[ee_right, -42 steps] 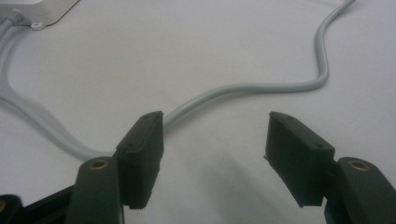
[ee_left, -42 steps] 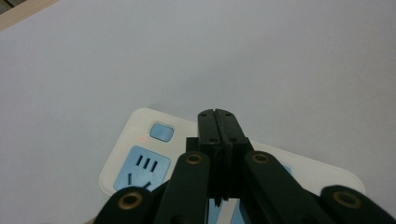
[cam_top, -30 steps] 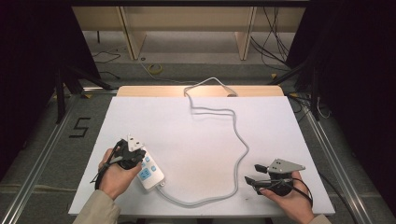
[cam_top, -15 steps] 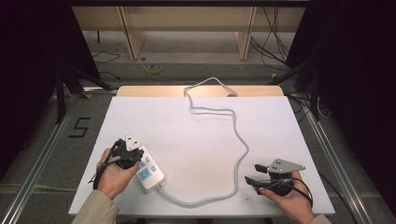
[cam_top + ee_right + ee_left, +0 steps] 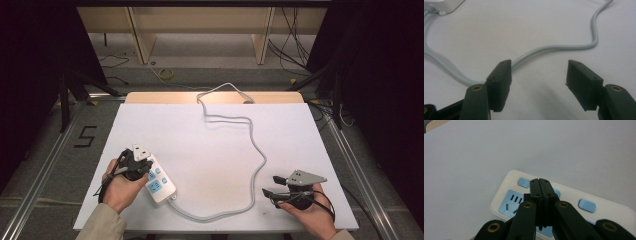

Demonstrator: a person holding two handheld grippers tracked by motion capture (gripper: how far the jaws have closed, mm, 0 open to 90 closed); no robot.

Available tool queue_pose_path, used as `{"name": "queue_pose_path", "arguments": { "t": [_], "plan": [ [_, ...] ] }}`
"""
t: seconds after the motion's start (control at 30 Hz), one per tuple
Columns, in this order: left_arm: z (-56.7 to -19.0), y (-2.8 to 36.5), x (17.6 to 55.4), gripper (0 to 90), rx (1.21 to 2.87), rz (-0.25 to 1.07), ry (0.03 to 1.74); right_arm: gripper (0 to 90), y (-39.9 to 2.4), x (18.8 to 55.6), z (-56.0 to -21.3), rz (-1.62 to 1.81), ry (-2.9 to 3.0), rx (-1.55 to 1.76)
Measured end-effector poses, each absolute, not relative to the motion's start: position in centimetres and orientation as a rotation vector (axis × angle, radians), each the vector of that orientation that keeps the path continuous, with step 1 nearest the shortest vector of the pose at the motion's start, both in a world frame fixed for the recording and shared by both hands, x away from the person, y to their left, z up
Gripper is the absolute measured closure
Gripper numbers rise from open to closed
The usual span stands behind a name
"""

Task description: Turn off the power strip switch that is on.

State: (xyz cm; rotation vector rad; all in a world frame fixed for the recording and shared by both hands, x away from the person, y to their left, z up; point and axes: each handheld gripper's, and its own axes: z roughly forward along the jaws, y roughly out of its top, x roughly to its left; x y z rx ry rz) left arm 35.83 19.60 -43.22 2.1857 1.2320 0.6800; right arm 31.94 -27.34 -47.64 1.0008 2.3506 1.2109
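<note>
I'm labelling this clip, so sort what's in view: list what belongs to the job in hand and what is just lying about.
In the job:
- power strip, under the shut left gripper
- its grey cord, running across the white table
- right gripper, open, near the cord

Lying about:
- black number 5 on the floor
- yellow cable on the floor beyond the table
- wooden shelving at the back

black left gripper and right gripper with brass-coloured screws, trailing black cables, beige sleeves.
</note>
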Motion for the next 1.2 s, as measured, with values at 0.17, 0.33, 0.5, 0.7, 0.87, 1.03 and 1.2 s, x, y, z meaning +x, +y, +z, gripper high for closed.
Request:
{"name": "queue_pose_path", "arguments": {
  "t": [0.17,0.33,0.5,0.7,0.87,1.03,1.2],
  "plan": [
    [-43.22,19.71,35.84,89.7,2.183,0.678,1.239,38.3,-27.34,31.94,-47.63,1.208,2.351,1.001],
    [-43.19,19.89,35.88,89.6,2.184,0.678,1.243,38.4,-27.32,31.93,-47.62,1.208,2.349,1.002],
    [-43.21,19.98,35.9,89.7,2.178,0.674,1.252,38.4,-27.31,31.92,-47.63,1.207,2.349,1.001],
    [-43.18,20.18,35.94,89.7,2.182,0.667,1.259,38.5,-27.32,31.92,-47.64,1.205,2.35,1.002],
    [-43.14,20.25,35.98,89.7,2.187,0.666,1.259,38.5,-27.3,31.92,-47.63,1.205,2.35,0.999],
    [-43.16,20.25,36.02,89.7,2.193,0.664,1.26,38.7,-27.32,31.93,-47.66,1.2,2.354,1.002],
    [-43.17,20.28,36.08,89.7,2.189,0.663,1.266,38.7,-27.32,31.94,-47.7,1.2,2.354,1.0]
  ]
}}
